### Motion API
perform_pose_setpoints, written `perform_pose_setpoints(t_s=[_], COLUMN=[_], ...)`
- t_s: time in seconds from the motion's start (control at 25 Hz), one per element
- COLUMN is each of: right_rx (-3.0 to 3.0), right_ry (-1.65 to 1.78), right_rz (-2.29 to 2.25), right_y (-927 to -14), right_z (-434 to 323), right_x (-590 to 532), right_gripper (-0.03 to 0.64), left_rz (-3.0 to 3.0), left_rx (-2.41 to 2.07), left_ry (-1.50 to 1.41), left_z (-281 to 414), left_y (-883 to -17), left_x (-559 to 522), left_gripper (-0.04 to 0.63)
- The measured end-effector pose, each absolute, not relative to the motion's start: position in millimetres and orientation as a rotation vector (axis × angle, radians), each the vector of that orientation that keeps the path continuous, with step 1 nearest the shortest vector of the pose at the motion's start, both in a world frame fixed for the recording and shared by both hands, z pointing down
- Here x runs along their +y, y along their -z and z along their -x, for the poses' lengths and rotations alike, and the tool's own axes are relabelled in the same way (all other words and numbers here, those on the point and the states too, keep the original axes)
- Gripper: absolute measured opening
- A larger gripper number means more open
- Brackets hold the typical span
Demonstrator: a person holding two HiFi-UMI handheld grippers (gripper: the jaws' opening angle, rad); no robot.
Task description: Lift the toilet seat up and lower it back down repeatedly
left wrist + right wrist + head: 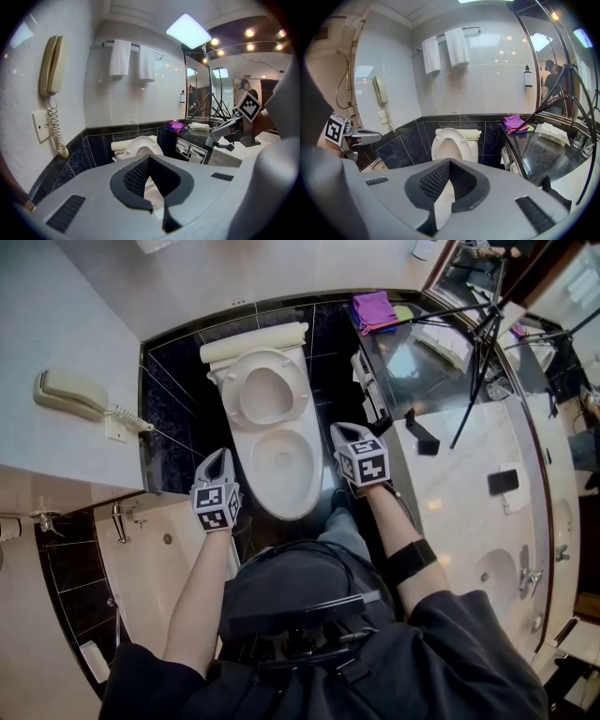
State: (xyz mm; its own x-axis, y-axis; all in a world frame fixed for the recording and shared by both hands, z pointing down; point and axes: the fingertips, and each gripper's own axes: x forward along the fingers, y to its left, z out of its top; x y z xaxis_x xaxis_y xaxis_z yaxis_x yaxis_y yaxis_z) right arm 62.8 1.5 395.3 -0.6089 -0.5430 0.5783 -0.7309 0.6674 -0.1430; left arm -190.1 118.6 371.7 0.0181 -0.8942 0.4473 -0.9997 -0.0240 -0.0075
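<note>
The white toilet [281,470] stands against the dark tiled wall. Its seat [267,390] is tilted up against the tank, and the bowl lies bare below it. My left gripper [220,456] hovers beside the bowl's left rim with its jaws together and nothing in them. My right gripper [339,430] hovers by the bowl's right rim, likewise shut and empty. Neither touches the toilet. The raised seat [139,147] shows past the closed tips of the left gripper [149,158]. In the right gripper view the seat [450,143] stands upright beyond the right gripper [449,160].
A wall phone [70,393] with a coiled cord hangs at the left. To the right runs a glossy counter [441,474] with a purple cloth [375,310], a tripod [478,362] and a sink [497,573]. A bathtub [159,559] lies at the lower left. Towels [440,51] hang above the toilet.
</note>
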Motion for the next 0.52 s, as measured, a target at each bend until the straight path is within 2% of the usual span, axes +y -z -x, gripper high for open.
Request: perform_pose_setpoints(t_s=[0.52], right_rx=[-2.384], right_ry=[-0.515], right_rz=[-0.965], right_y=[-394.7], right_z=[-59.2], right_x=[-0.2], right_gripper=[0.012], left_rz=[-1.997], left_rx=[-1.957], left_ry=[-0.457], left_z=[194.4], left_y=[-363.0], left_x=[115.4], left_gripper=[0.000])
